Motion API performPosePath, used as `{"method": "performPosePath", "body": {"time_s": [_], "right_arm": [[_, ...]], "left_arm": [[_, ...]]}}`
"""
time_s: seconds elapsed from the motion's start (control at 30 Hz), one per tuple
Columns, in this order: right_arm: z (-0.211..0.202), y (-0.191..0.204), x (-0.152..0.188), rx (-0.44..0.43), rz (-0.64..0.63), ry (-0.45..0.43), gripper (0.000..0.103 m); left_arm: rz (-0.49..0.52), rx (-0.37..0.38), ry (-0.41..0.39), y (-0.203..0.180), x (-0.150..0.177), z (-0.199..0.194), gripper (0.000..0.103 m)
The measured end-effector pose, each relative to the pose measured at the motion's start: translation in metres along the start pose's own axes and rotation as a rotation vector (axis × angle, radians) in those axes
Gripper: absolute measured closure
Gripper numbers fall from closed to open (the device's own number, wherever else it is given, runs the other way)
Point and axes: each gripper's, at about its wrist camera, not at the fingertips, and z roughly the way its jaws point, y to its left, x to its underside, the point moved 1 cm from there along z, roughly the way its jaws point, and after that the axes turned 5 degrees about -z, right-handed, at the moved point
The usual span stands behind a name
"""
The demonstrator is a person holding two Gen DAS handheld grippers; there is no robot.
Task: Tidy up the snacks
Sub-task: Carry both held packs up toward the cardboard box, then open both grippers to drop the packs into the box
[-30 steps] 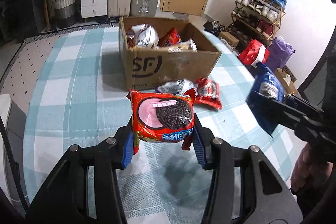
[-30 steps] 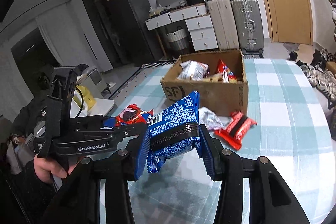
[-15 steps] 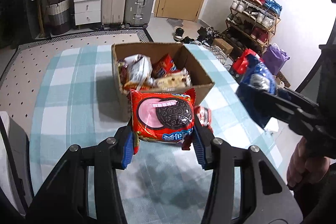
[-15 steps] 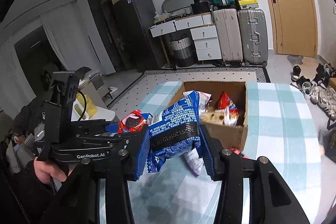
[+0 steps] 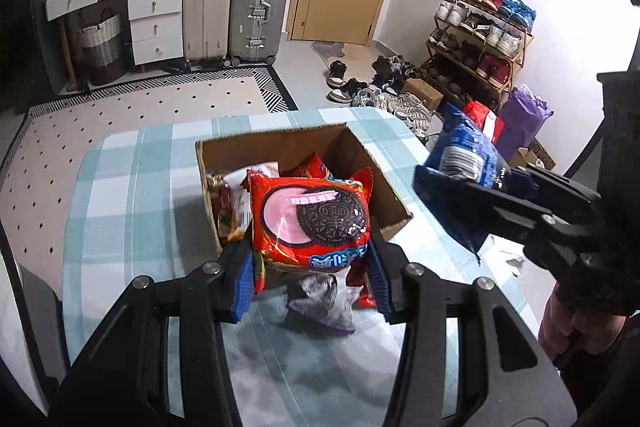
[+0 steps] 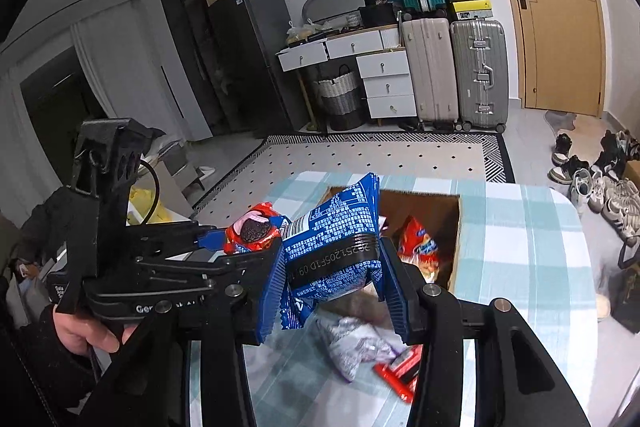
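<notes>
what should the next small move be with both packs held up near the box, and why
Probably carry the left gripper a little further over the cardboard box and release there. Its red Oreo pack is clamped above the near wall, not yet clear inside; the right gripper holds the blue pack short of the opening too.

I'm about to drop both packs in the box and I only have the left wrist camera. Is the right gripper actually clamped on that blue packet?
Observer: Yes. In the right wrist view, the right gripper has both pads pressed against the sides of the blue packet.
Operator: What's on the table under it?
Observer: A red bar wrapper lies beside the silver packet, in front of the cardboard box.
Operator: And my red Oreo pack?
Observer: From there, the red Oreo pack shows just left of the blue packet.
</notes>
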Motion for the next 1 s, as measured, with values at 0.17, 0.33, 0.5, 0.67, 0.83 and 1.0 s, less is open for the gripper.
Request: {"method": "performPosePath", "body": {"time_s": [0.17,0.33,0.5,0.67,0.83,1.0], "right_arm": [[0.012,-0.008,-0.012,0.010,-0.005,0.003,0.057],[0.024,-0.020,-0.020,0.017,0.012,0.006,0.057],[0.041,-0.039,-0.023,0.030,0.042,0.021,0.057],[0.064,-0.057,-0.019,0.045,0.062,0.052,0.057],[0.084,-0.072,-0.014,0.053,0.075,0.079,0.057],[0.102,-0.084,-0.006,0.066,0.098,0.099,0.057]], "left_arm": [[0.010,-0.009,0.007,0.000,-0.019,0.015,0.059],[0.015,-0.020,0.019,0.003,-0.035,0.037,0.059],[0.040,-0.028,0.037,0.008,-0.047,0.064,0.059],[0.057,-0.025,0.061,0.012,-0.053,0.092,0.059],[0.052,-0.018,0.077,0.021,-0.054,0.119,0.059],[0.013,-0.009,0.084,0.038,-0.051,0.144,0.059]]}}
